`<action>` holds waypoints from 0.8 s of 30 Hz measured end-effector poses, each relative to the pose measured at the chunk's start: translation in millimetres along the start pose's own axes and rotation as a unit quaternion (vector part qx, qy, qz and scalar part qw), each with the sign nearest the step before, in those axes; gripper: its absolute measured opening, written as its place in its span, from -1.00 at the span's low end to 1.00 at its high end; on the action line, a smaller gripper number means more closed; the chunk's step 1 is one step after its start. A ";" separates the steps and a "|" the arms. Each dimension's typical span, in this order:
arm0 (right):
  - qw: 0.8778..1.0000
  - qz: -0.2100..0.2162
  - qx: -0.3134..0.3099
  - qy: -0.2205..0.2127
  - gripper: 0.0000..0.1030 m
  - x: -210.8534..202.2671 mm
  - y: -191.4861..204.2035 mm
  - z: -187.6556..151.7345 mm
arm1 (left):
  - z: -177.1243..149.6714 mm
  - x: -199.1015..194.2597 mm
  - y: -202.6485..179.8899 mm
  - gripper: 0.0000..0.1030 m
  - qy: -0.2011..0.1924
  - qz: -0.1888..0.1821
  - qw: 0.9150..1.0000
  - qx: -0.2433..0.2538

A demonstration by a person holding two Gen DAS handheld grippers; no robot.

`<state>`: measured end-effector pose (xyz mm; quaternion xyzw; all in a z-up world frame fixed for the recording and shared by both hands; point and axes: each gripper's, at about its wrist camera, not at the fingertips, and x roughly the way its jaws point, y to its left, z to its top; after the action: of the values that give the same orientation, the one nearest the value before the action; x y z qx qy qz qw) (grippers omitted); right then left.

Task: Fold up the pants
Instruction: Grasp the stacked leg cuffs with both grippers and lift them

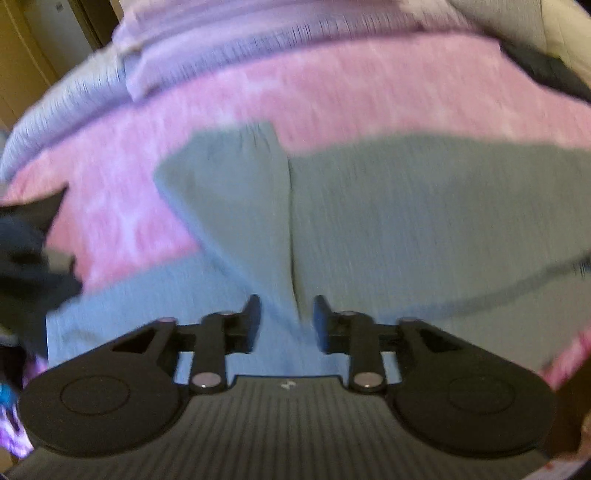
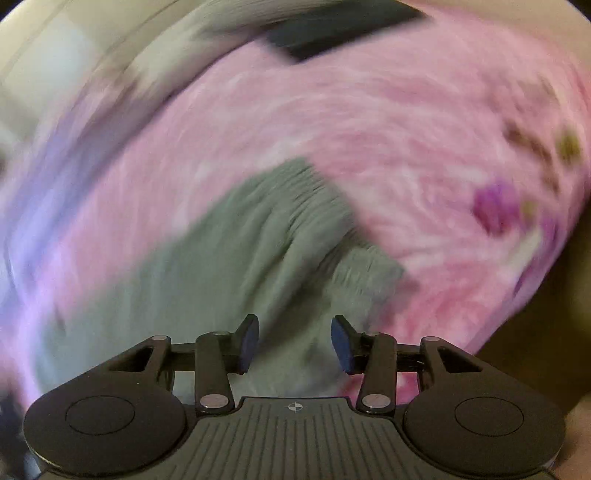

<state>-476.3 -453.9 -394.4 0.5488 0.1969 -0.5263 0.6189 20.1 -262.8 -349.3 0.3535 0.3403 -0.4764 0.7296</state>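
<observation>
Grey-green pants (image 1: 388, 229) lie spread on a pink bedspread (image 1: 332, 96), with a seam running down toward my left gripper (image 1: 287, 314). That gripper hangs over the fabric, open, with nothing between its fingers. In the right wrist view the same pants (image 2: 221, 266) show a gathered, elastic-looking edge (image 2: 317, 192) pointing up and right. My right gripper (image 2: 295, 338) is open above the cloth, and its blue pads (image 2: 248, 341) hold nothing. Both views are motion-blurred.
The bedspread (image 2: 406, 129) has a lilac fold (image 1: 221, 48) at the far side. A dark garment (image 1: 26, 251) lies at the left edge of the left wrist view. A dark flat object (image 2: 340, 29) sits beyond the bed, top of the right wrist view.
</observation>
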 end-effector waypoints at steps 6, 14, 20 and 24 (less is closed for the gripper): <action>0.997 0.002 0.072 -0.009 -0.21 19.5 -18.1 19.3 | 71.1 59.3 -4.0 -0.25 -0.037 0.008 0.999 -0.005; 0.997 -0.010 0.078 -0.026 -0.20 22.5 -15.5 14.9 | 113.4 173.4 9.7 -0.25 0.019 0.036 0.999 -0.020; 0.998 -0.019 0.045 -0.044 -0.88 19.9 -6.6 14.9 | 97.5 145.6 51.9 -0.92 -0.037 0.015 0.995 -0.090; 0.999 -0.017 0.018 -0.049 -0.89 10.3 1.8 18.1 | 57.3 67.4 133.6 -0.94 -0.085 0.049 0.968 -0.231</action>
<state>-476.9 -474.8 -396.2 0.5299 0.1665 -0.5663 0.6089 175.4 -301.9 -350.2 0.1497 0.3602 -0.3768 0.8402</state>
